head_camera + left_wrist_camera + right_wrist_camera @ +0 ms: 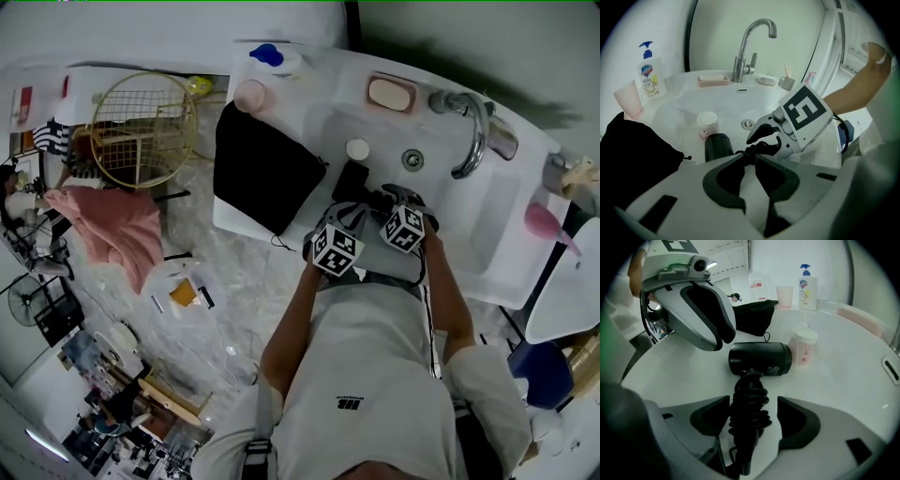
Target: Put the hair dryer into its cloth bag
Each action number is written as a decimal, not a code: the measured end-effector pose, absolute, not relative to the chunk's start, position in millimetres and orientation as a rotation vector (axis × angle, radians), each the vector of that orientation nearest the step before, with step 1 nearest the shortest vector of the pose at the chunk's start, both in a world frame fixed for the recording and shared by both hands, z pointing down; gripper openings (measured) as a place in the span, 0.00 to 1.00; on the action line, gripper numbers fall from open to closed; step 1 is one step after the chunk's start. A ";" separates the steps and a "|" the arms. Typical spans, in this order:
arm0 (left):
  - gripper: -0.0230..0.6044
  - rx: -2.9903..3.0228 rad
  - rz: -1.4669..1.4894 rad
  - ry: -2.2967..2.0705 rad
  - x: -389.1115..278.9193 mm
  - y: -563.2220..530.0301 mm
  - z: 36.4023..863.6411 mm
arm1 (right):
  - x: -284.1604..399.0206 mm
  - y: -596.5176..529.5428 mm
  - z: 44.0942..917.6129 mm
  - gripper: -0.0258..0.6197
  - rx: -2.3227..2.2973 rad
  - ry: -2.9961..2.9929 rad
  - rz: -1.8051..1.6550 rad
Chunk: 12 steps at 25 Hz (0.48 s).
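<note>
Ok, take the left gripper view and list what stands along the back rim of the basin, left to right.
pink cup → soap pump bottle → pink soap dish → faucet → pale oval object → small grey holder

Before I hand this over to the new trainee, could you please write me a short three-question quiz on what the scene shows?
1. True or false: the hair dryer already sits inside the black cloth bag.
2. What stands between the right gripper's open jaws? A) the dryer's cord-wrapped handle B) the pink cup C) the soap bottle
3. In the head view, on which side of the basin does the bag lie?
Key: 1 false; 2 A; 3 the left.
</note>
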<state>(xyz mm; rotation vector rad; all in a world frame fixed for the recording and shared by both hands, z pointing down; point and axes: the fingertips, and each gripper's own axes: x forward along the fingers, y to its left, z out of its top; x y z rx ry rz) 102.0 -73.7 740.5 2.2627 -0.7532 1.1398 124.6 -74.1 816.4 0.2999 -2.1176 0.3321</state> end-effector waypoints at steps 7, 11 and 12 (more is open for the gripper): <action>0.17 2.253 1.158 -0.820 96.7 -72.5 731.3 | 125.9 -75.4 831.5 0.51 0.309 -2.130 0.343; 0.17 2.227 1.137 -0.884 88.6 -65.5 722.1 | 123.3 -73.8 830.5 0.48 0.303 -2.164 0.365; 0.17 2.223 1.137 -0.894 87.3 -63.2 721.2 | 122.4 -74.1 830.7 0.48 0.296 -2.171 0.372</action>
